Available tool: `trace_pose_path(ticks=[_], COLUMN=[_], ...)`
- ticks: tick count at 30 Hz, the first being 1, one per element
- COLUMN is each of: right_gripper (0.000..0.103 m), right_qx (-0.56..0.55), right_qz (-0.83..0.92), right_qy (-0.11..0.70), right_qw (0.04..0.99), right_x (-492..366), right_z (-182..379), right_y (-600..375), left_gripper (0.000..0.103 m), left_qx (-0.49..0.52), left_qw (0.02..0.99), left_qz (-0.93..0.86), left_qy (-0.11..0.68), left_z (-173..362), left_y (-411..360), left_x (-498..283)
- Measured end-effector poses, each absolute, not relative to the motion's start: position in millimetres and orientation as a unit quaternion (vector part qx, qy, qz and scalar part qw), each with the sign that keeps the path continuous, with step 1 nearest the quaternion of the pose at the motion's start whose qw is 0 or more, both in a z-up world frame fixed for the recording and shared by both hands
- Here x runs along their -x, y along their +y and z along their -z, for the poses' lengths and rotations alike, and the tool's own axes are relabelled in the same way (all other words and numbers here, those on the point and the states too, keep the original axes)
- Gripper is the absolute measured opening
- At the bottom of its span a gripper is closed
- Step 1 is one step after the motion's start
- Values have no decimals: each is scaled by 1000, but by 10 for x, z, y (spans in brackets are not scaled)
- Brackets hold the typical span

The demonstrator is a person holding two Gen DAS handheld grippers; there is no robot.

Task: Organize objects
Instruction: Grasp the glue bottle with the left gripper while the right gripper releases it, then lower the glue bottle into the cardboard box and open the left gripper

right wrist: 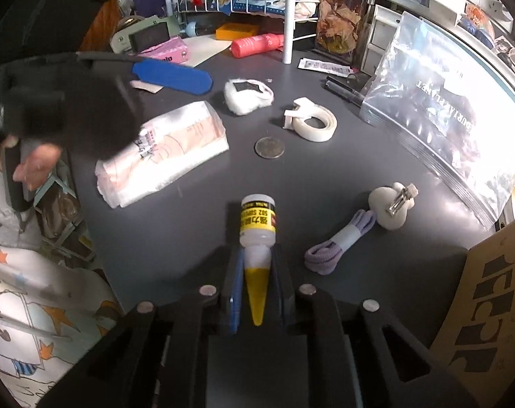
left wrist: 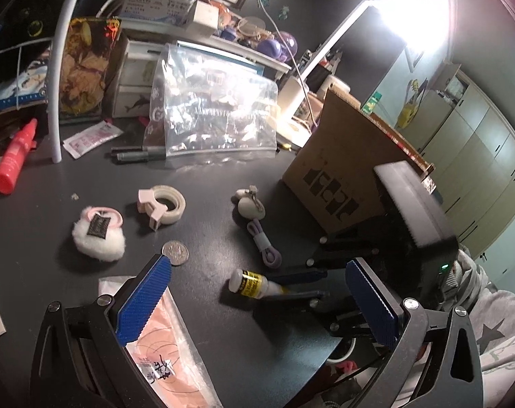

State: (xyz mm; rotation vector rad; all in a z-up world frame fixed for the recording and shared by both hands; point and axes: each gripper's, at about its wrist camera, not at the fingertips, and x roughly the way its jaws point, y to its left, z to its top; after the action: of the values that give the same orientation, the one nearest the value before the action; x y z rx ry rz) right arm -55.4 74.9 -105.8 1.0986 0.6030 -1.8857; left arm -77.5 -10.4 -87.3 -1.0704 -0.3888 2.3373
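The right gripper [right wrist: 256,282] is closed on the yellow nozzle of the glue bottle [right wrist: 258,224], which lies low over the dark table [right wrist: 342,166] between the pink packet [right wrist: 162,156] and the purple cord [right wrist: 339,241]; lift it slowly and level, since a tapered tip could slip from the pads. The left gripper [left wrist: 257,309] hangs wide open and empty above the packet's end. The bottle is small, white, with a yellow and black label

Yellow-labelled glue bottle [right wrist: 258,224] flat on dark table [right wrist: 189,231], white cap away
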Motion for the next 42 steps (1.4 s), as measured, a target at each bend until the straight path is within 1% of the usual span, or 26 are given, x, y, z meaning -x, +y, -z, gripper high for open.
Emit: trace_pose_path(ticks=[4,6,8,10,13,15,17,18,20,21,23,28,35,42], right_gripper=[13,13,13,13,13,13,13,13,13,13,13,13,13,13], right_qx=[-421,-406,-386,-370,-345,-329,-313,-306,-291,-286,-275,-253,-253,-278], right_qz=[767,775,784,790,799,806,813,816,823,826,833,854,878,893], right_qy=[221,207,197,190,188,187,188,188,189,189,187,183,150,113], right_qw=[431,438,444,451,455,455,454,453,450,448,442,416,377,336], right_x=[564,546,508,479,439,405,382,383,366,372,359,393,535,731], right_z=[952,825,665,522,319,185,53,-5,-123,-167,-285,-522,-750,-842], right_y=[760,789,826,849,853,878,906,910,954,979,1056,1271,1754,2251], left_gripper=[102,97,83,76,70,62,52,49,38,36,28,21,20,20], left_qx=[402,399,391,379,359,349,339,334,327,324,318,306,313,343], left_qw=[274,281,296,309,325,337,343,344,344,346,355,378,416,444], left_qz=[-861,-860,-857,-855,-857,-856,-858,-860,-865,-865,-865,-865,-848,-824], left_qy=[-147,-151,-160,-169,-178,-181,-178,-173,-164,-161,-155,-123,-96,-76], left_z=[900,872,809,713,545,428,309,247,133,75,-37,-309,-553,-595], left_y=[-71,-60,-55,-50,-40,-23,2,14,45,71,136,428,920,1456], left_x=[782,788,788,788,796,806,822,833,867,890,947,1104,1427,1764])
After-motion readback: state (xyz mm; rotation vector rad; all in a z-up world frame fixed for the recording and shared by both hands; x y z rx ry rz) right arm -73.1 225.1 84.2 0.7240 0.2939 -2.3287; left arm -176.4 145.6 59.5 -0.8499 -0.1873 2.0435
